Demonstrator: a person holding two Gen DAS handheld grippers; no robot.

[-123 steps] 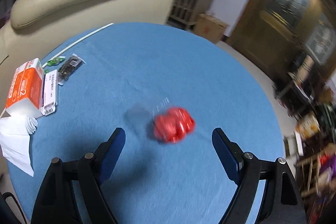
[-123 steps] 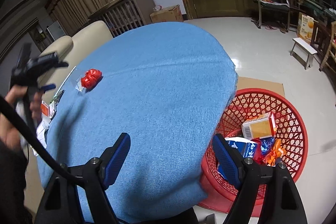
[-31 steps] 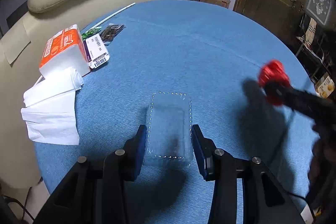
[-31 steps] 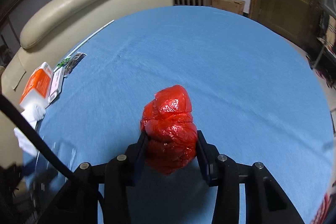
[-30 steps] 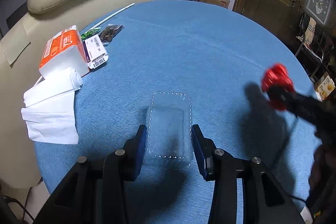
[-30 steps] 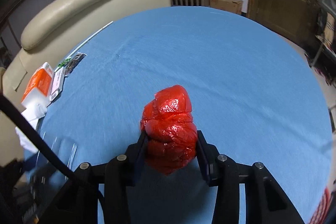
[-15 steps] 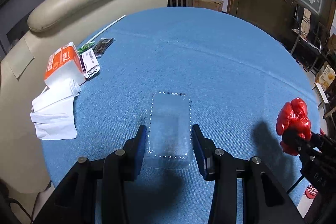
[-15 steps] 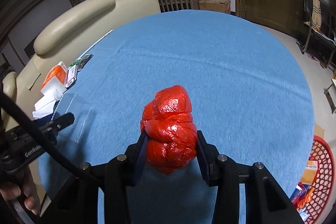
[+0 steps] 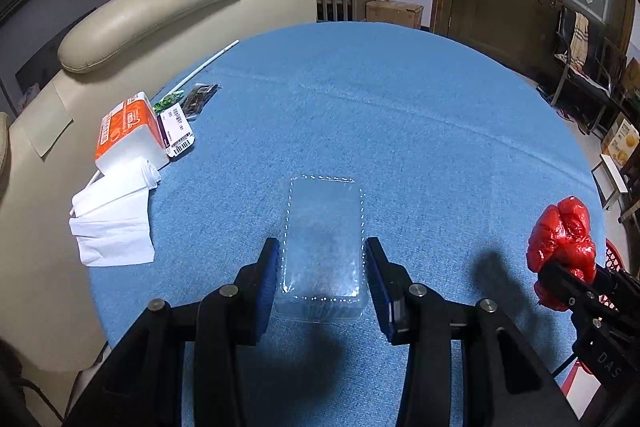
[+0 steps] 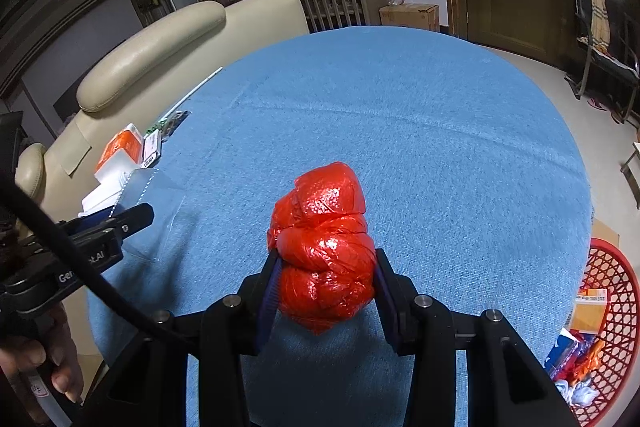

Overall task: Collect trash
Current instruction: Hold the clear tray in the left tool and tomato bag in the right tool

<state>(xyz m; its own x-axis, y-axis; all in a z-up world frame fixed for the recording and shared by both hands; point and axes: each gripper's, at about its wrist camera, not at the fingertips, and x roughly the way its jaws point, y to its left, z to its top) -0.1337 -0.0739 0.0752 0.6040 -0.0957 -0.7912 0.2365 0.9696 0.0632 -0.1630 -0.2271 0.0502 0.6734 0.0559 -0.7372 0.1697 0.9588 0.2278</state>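
Note:
My left gripper (image 9: 322, 277) is shut on a clear plastic tray (image 9: 324, 239), held above the round blue table (image 9: 400, 115). Seen from the right wrist, that tray (image 10: 156, 203) sticks out ahead of the left gripper at the left edge. My right gripper (image 10: 324, 291) is shut on a crumpled red plastic bag (image 10: 324, 251), which bulges up between the blue pads. From the left wrist the same red bag (image 9: 562, 247) appears at the far right, over the table's edge.
An orange-and-white tissue pack (image 9: 128, 131), white tissues (image 9: 114, 223), a barcoded packet (image 9: 178, 131), small wrappers (image 9: 200, 95) and a white stick (image 9: 208, 65) lie at the table's left. A cream sofa (image 9: 160, 15) stands behind. A red mesh basket (image 10: 600, 331) with trash sits on the floor right.
Both grippers have drawn back and risen a little with their loads, so more of the table shows. The red bag has slid to the right edge, and the red basket has come into view.

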